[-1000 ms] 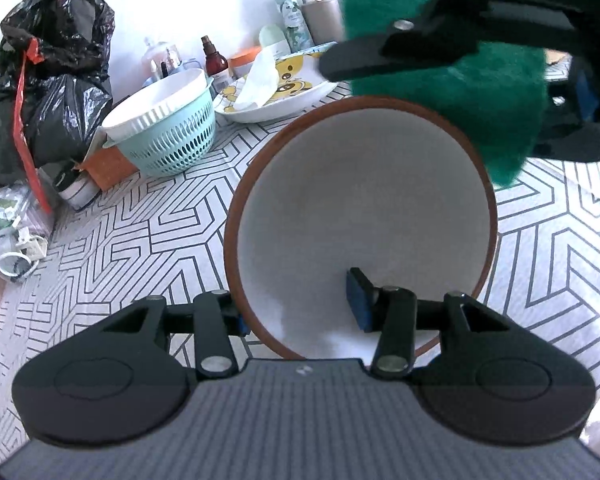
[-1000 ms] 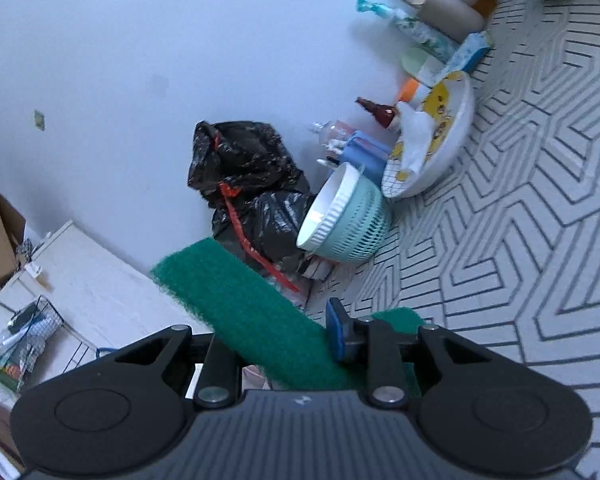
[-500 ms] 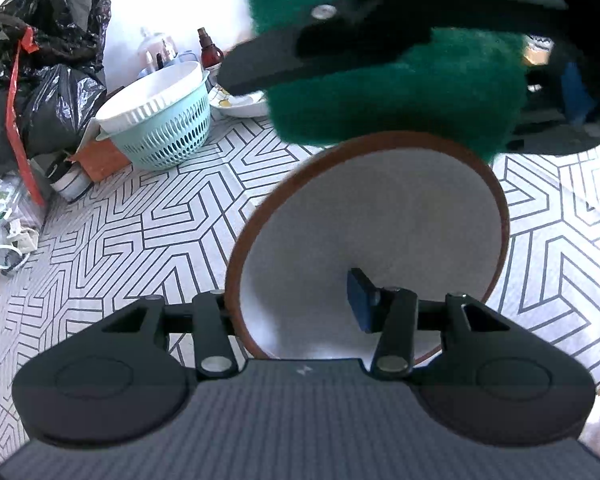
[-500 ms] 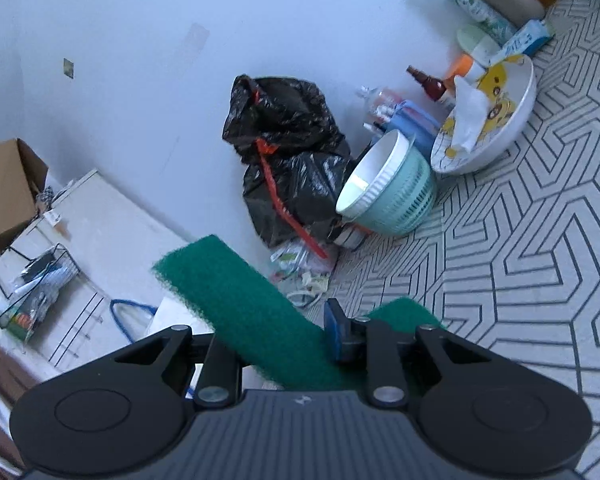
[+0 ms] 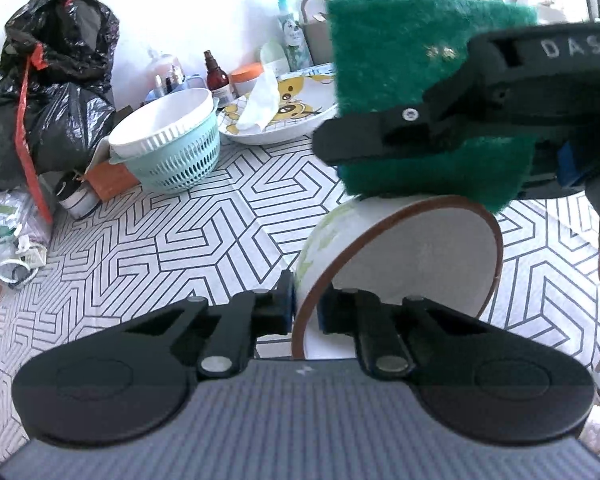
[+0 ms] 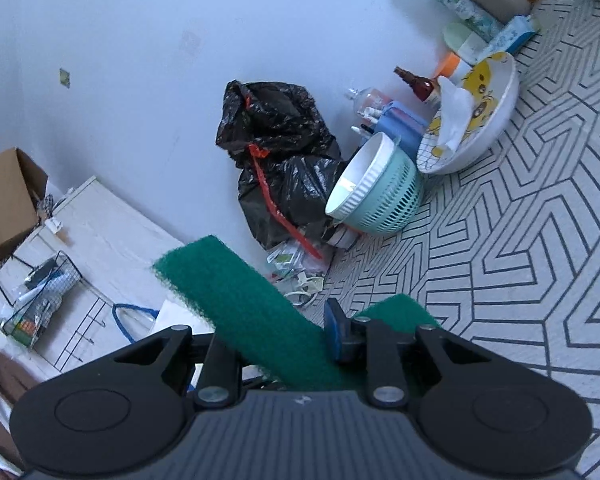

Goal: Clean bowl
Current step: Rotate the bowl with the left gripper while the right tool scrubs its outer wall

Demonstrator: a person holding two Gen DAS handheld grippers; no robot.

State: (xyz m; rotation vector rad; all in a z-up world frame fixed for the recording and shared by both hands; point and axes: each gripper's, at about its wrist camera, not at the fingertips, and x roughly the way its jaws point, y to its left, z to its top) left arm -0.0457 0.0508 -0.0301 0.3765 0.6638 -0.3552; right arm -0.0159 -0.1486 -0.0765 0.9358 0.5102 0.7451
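White geometric-lined tabletop (image 5: 204,232), white wall (image 6: 140,60)

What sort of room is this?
Probably a lived-in home, perhaps a kitchen corner: a patterned tablecloth crowded with a cartoon bowl, a teal colander and bottles, and full black rubbish bags against the wall.

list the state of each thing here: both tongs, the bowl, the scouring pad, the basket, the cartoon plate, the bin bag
left tongs: shut on the bowl's rim
right tongs: shut on the scouring pad
bowl: tipped on edge, inside white and bare
scouring pad: held above the bowl
basket: upright, white bowl nested inside
cartoon plate: tissue lying in it
bin bag: tied shut
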